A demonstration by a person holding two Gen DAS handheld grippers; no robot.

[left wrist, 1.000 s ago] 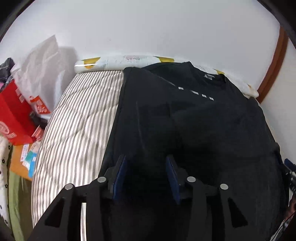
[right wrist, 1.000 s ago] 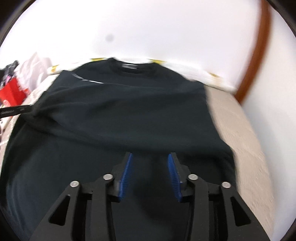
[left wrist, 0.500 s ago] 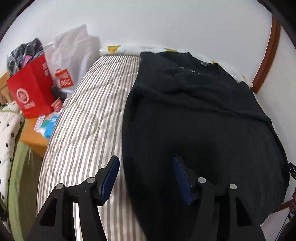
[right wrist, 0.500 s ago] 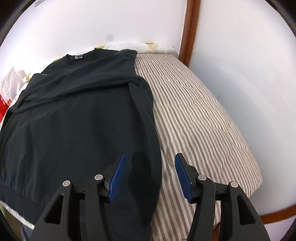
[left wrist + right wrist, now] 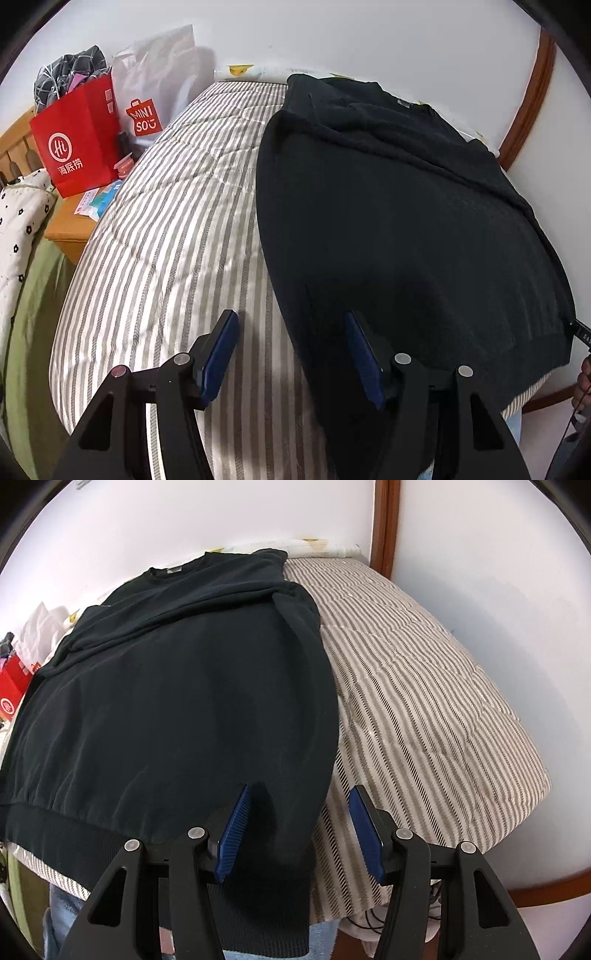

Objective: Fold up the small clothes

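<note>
The black sweatshirt (image 5: 399, 236) lies flat on the striped mattress (image 5: 177, 236), collar (image 5: 177, 570) at the far end by the white wall, ribbed hem (image 5: 74, 834) at the near edge of the bed, where it droops slightly over the side. Long axis runs near to far, neck pointing away from where I stand. Both sleeves appear folded in across the chest, forming a diagonal ridge below the collar. Left gripper (image 5: 291, 358) hovers over the garment's left side edge near the hem: one blue pad above bare mattress, the other above black cloth, so the edge runs between them. Right gripper (image 5: 299, 827) mirrors this at the right side edge. Both sets of jaws have just been opening and now stand about halfway apart; the pads press on nothing, and neither tool has hold of anything. Handling judgement: soft, limp knit of middling weight, not fragile; matte surface, likely not slippery, but it will sag and wrinkle if lifted at a single point. The thicker ribbed hem corners look like the surest places to pinch, one per gripper, so the near end can be carried toward the collar as one straight line. Risk: catching only the top layer, or snagging the mattress cover with the lower pad.
</note>
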